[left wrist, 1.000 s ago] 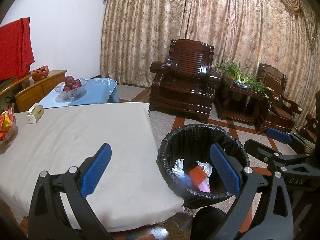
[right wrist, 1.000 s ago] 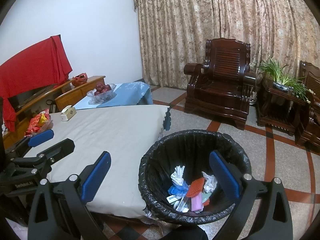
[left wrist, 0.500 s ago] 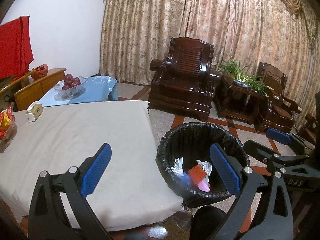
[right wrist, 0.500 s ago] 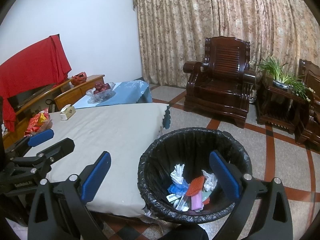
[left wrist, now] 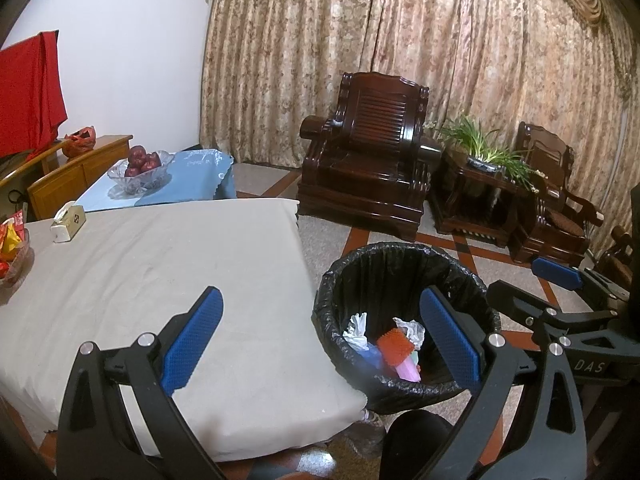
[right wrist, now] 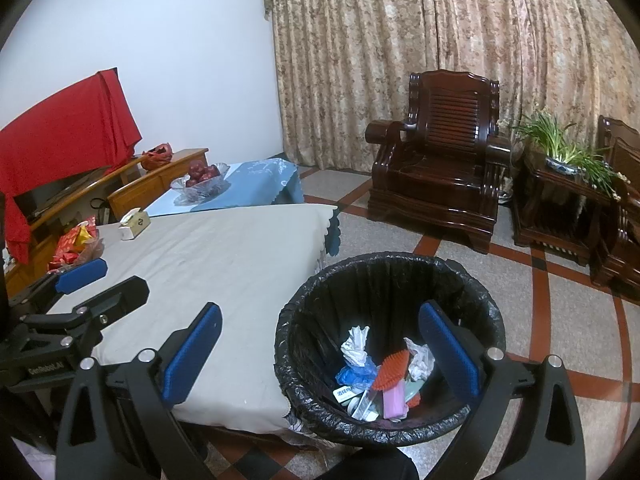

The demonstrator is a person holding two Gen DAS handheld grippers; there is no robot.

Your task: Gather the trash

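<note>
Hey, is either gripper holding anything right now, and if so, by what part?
Nothing is held. The left gripper and right gripper are both open and empty.

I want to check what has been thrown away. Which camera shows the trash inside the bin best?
The right wrist view: it looks down into the bin, showing the trash spread out. In the left wrist view the near rim and a finger hide part of it.

white wall (right wrist: 168, 60), patterned beige curtains (left wrist: 400, 40), dark wooden armchair (left wrist: 368, 168), red-lined stone floor (right wrist: 560, 300)
</note>
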